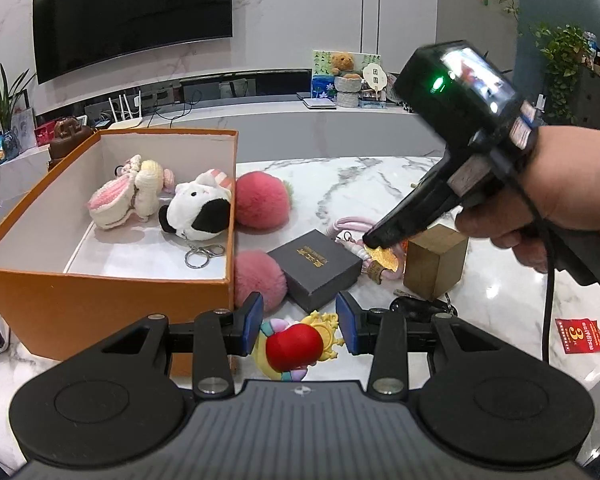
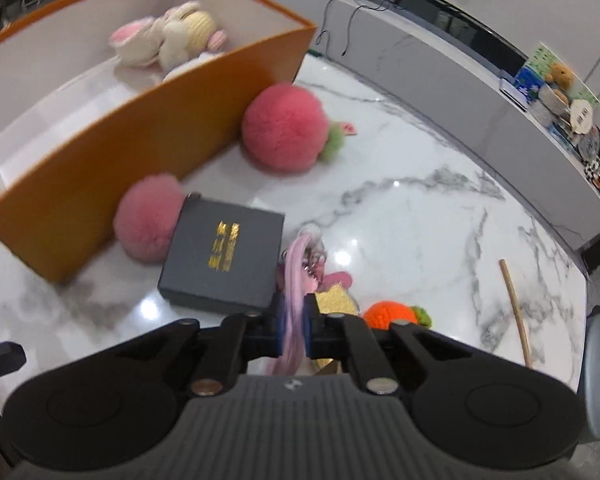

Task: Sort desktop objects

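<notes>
Low in the left wrist view, my left gripper (image 1: 300, 320) is shut on a colourful toy (image 1: 294, 346) with a red ball and yellow star trim, beside the orange box (image 1: 100, 280). The box holds crocheted bunny plushies (image 1: 128, 192) and a black-and-white plush keychain (image 1: 198, 212). My right gripper (image 2: 294, 320) is shut on a pink strap (image 2: 296, 264), right of the dark gift box (image 2: 224, 256). From the left wrist, the right gripper (image 1: 374, 240) points down at a gold charm (image 1: 384, 258). Two pink pompoms (image 2: 284, 128) (image 2: 148, 220) lie against the orange box (image 2: 140, 132).
A wooden block (image 1: 434, 260), a black key fob (image 1: 416, 304) and a red packet (image 1: 580, 336) lie on the marble table at the right. An orange crochet carrot (image 2: 388, 314) and a wooden stick (image 2: 514, 308) lie near the right gripper. A low counter runs behind the table.
</notes>
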A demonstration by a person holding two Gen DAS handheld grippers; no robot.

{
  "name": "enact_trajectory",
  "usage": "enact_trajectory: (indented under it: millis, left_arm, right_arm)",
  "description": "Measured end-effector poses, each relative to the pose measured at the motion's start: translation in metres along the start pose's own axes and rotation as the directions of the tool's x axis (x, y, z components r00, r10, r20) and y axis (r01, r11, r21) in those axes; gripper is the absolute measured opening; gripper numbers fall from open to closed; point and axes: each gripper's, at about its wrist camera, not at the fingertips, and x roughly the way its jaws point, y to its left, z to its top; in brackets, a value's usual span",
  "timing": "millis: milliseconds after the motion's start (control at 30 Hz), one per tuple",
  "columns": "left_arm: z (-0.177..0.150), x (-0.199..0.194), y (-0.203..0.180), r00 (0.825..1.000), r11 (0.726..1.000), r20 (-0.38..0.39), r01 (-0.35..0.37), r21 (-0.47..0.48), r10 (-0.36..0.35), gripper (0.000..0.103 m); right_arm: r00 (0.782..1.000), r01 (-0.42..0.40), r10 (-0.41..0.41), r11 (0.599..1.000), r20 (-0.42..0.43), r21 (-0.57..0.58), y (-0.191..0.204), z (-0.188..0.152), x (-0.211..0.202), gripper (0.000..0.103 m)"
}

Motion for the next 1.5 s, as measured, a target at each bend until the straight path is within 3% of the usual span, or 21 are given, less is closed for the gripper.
enact_trajectory:
  millis: [200, 400, 733, 967, 1267, 1500]
  left_arm:
    - [0.015, -0.009, 0.003, 1.0, 1.0, 0.013, 0.023, 0.012, -0.023, 0.046]
    - [0.059, -0.037, 0.006, 0.994, 0.995, 0.087, 0.05, 0.088, -0.058, 0.046]
    - [0.149, -0.078, 0.061, 0.987, 0.986, 0.147, 0.037, 0.165, -0.062, 0.046]
    - [0.194, -0.086, 0.114, 0.992, 0.988, 0.127, 0.0, 0.156, -0.02, 0.046]
    - [0.195, -0.07, 0.17, 0.998, 0.996, 0.046, 0.034, 0.083, -0.038, 0.046]
    - [0.172, -0.038, 0.173, 0.998, 0.983, -0.055, 0.051, 0.175, -0.042, 0.046]
  right_arm:
    - [0.996, -0.027, 0.013, 0.987, 0.092, 0.157, -0.025, 0.007, -0.043, 0.009]
    - [0.976, -0.039, -0.022, 0.96, 0.215, 0.276, -0.042, 0.026, -0.094, 0.009]
    - [0.954, 0.058, -0.098, 0.988, 0.283, 0.145, -0.027, 0.075, -0.193, 0.008]
    - [0.927, 0.05, -0.056, 0.998, 0.371, 0.024, 0.004, 0.127, -0.254, 0.008]
    - [0.913, -0.002, 0.038, 0.996, 0.406, -0.087, 0.063, 0.179, -0.262, 0.008]
    - [0.931, -0.072, 0.11, 0.99, 0.348, -0.12, 0.102, 0.197, -0.217, 0.008]
